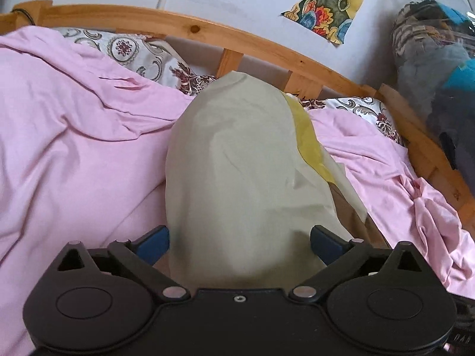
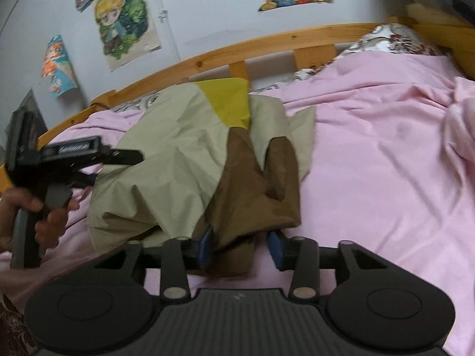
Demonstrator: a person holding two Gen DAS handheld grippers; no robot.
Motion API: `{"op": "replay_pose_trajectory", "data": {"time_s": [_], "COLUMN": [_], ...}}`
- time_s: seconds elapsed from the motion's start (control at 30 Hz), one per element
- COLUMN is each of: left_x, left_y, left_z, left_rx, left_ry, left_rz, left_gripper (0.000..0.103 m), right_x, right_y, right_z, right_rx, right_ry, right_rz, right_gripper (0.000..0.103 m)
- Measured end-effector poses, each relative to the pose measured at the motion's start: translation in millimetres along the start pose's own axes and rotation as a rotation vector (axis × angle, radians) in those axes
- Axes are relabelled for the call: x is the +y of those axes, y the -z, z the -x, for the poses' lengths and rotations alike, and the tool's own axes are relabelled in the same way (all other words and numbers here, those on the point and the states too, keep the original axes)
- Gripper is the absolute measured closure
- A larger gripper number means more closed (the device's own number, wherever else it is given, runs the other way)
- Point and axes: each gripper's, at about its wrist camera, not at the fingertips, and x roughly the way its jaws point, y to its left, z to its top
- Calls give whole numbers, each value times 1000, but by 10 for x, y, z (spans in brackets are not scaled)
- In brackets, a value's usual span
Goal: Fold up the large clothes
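Note:
A large garment in beige, brown and yellow panels (image 2: 190,160) lies bunched on the pink sheet (image 2: 371,160). In the left wrist view its beige cloth (image 1: 237,178) drapes over my left gripper (image 1: 239,241) and hides the gap between the blue fingers (image 1: 153,244), which stand wide apart. The left gripper also shows in the right wrist view (image 2: 89,163), held by a hand at the garment's left edge. My right gripper (image 2: 242,247) has brown cloth (image 2: 237,255) between its blue pads (image 2: 274,247), which stand a little apart.
A wooden bed rail (image 2: 207,56) runs along the far side of the bed. Patterned pillows (image 1: 133,50) lie by the rail. Posters (image 2: 124,17) hang on the wall. A pile of dark clothes (image 1: 430,59) sits at the right.

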Motion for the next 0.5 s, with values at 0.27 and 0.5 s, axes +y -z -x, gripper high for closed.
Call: {"op": "replay_pose_trajectory", "data": {"time_s": [0.27, 0.5], "left_x": [-259, -533], "left_y": [219, 327], "left_z": [587, 1133], "left_rx": [-67, -134], "left_ry": [-62, -86], "left_rz": [-26, -27], "left_gripper": [1, 1], "right_x": [200, 482], "right_y": [-110, -138], "right_z": [365, 667], "right_rx": [-141, -276], "right_ry": [40, 41], "right_rz": [46, 117], "right_gripper": [20, 6]}}
